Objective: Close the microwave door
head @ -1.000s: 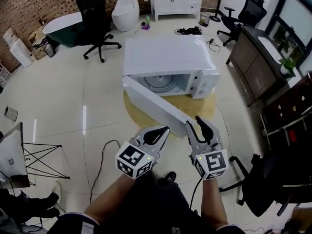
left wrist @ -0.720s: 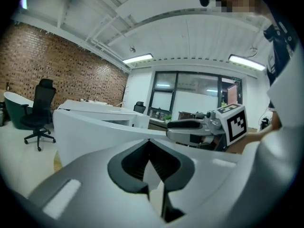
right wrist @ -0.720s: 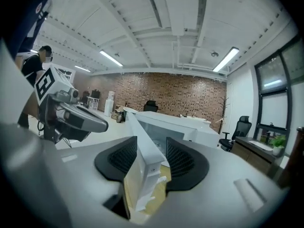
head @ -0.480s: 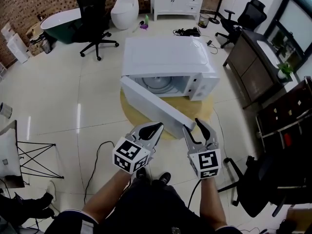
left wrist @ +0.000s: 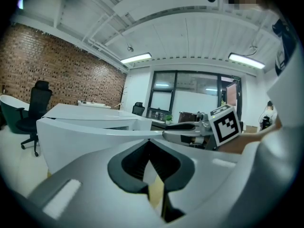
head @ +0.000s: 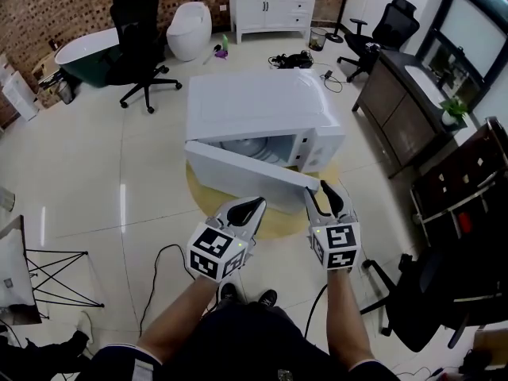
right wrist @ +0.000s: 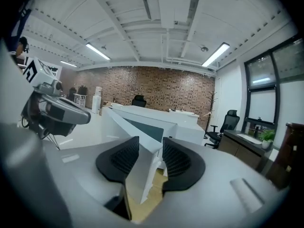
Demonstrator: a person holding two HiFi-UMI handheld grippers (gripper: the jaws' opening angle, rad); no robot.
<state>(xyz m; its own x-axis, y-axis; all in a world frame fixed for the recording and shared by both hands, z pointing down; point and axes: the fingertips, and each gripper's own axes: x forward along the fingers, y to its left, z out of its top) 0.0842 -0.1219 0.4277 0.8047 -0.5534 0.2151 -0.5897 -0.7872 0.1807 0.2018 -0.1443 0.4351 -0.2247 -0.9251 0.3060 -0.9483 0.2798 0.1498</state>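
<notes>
A white microwave [head: 254, 105] stands on a low round wooden table [head: 276, 221]. Its door [head: 246, 173] hangs partly open, hinged at the left, with the free end toward me at the right. My right gripper [head: 329, 199] is at that free end. In the right gripper view the door's corner [right wrist: 142, 132] sits between the pads; the jaws are closing and a gap still shows beside the door. My left gripper [head: 252, 206] is shut and empty, its tips just short of the door's outer face [left wrist: 85, 144].
Black office chairs stand at the back left [head: 139, 30], back right [head: 381, 26] and near right [head: 421, 300]. A dark cabinet [head: 405, 109] runs along the right. A cable [head: 163, 264] lies on the tiled floor by my feet.
The door has swung toward the microwave's front, leaving a narrower opening. Both grippers have moved forward with it, the right one staying at the door's free end.
</notes>
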